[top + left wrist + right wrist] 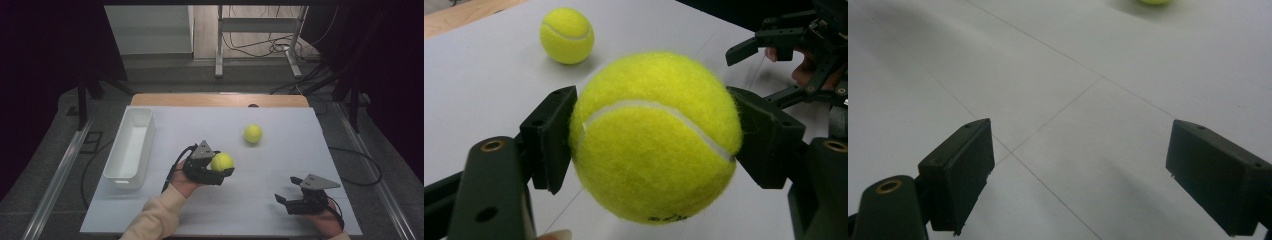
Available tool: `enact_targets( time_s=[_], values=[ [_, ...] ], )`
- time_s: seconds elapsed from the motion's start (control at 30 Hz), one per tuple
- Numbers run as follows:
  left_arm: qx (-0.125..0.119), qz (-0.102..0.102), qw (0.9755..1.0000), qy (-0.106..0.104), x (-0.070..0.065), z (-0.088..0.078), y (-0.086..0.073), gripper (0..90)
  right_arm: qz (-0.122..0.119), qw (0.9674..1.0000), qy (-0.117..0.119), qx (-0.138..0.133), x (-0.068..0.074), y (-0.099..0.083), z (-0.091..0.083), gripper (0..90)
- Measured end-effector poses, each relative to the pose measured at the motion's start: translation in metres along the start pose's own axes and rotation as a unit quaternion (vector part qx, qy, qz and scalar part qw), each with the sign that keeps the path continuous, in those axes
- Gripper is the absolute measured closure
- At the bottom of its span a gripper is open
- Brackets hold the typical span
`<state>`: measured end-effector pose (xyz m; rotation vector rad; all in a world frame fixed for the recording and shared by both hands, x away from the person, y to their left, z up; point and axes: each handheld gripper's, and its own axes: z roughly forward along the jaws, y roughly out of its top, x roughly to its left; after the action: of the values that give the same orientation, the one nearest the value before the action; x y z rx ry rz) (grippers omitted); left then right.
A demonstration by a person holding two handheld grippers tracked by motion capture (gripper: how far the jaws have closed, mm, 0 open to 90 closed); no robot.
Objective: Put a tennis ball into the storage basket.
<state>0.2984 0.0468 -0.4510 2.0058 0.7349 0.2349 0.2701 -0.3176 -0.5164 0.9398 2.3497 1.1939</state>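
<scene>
My left gripper [216,169] has its jaws pinching one tennis ball [222,161], lifted near the table's [290,200] middle. The second ball [253,133] waits toward the far edge. The white bin [131,145] at the left edge looks empty. My right gripper [290,192] rests spread, holding nothing.

Your cream sleeve [157,217] at 6 o'clock; black left gripper [216,171] and right gripper [286,191], each grey-plated, cabled.

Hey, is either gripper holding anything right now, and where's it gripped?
The left gripper is shut on a tennis ball, its pads pressing the ball's opposite sides. The right gripper is open and holds nothing.
</scene>
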Motion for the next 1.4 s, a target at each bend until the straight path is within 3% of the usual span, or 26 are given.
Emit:
enact_targets(
  time_s=[1.4],
  values=[
    [-0.016,-0.001,0.9998,0.01,0.002,-0.012,0.004,26.3,-0.005,0.9999,-0.006,0.007,0.0,0.0,0.0,12.5]
  ],
)
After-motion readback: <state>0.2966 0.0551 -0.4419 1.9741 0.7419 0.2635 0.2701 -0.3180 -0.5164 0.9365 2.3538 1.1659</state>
